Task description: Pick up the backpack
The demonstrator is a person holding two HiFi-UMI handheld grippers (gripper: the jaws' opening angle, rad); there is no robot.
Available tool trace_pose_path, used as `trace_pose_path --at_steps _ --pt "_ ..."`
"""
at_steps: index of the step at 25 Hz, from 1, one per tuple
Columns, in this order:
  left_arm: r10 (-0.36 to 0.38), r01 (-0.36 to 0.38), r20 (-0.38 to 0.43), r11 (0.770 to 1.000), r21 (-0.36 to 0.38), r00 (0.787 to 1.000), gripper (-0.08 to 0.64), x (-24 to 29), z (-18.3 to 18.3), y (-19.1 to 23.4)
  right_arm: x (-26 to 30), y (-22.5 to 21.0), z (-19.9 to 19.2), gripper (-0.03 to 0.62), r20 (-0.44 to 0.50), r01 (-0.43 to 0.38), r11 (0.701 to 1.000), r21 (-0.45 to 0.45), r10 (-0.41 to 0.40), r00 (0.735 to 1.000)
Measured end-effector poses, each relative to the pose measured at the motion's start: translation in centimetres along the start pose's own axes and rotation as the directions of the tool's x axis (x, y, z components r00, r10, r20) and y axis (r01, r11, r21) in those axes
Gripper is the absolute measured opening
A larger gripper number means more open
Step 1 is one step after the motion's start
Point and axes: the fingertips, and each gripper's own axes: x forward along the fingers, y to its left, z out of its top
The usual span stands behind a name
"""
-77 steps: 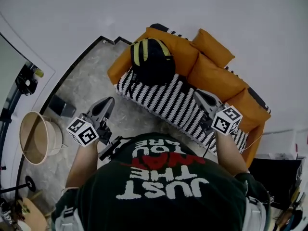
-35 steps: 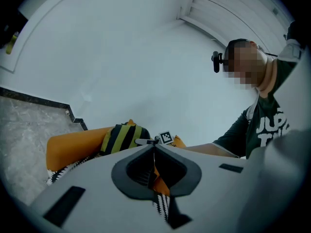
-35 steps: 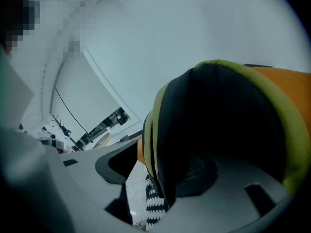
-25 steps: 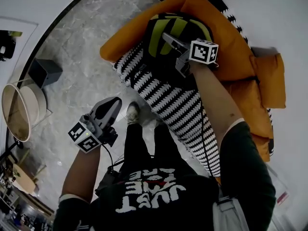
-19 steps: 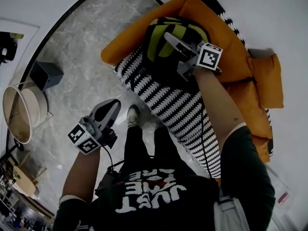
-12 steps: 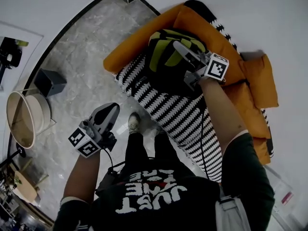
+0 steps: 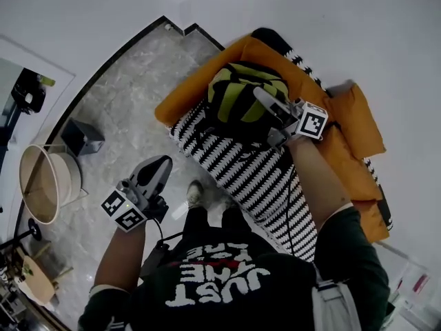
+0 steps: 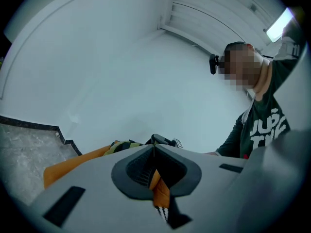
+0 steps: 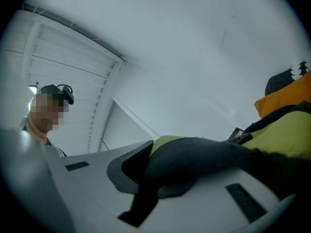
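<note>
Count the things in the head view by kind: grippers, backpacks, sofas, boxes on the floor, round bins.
Grippers: 2 (left gripper, right gripper)
Backpack: 1
Sofa: 1
Black box: 1
Round beige bin: 1
Total: 6

1 backpack (image 7: 238, 102) is counted, on 1 orange sofa (image 7: 185, 96) spread with 1 striped blanket (image 7: 241, 169). 2 grippers are seen: 1 left gripper (image 7: 162, 162) and 1 right gripper (image 7: 260, 94). On the floor, 1 round basket (image 7: 71, 178), 1 dark box (image 7: 81, 136) and 1 shoe (image 7: 195, 194) are counted.
</note>
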Motion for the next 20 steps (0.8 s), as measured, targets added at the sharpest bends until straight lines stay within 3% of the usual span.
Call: trace_pose_path --at_steps 12,20 --pt "-0.019 0.013 0.080 0.997 0.081 0.997 0.015 -1.5 6.4 -4.0 3.1 10.2 7.6 0.046 -0.023 -0.059 0.989 -0.136 0.056 0.998" --pt "-0.013 -0.011 0.136 0.985 0.173 0.991 0.015 -1.3 13.3 -5.9 4.6 17.7 14.2 0.046 -0.033 -0.028 0.969 -0.246 0.021 0.999"
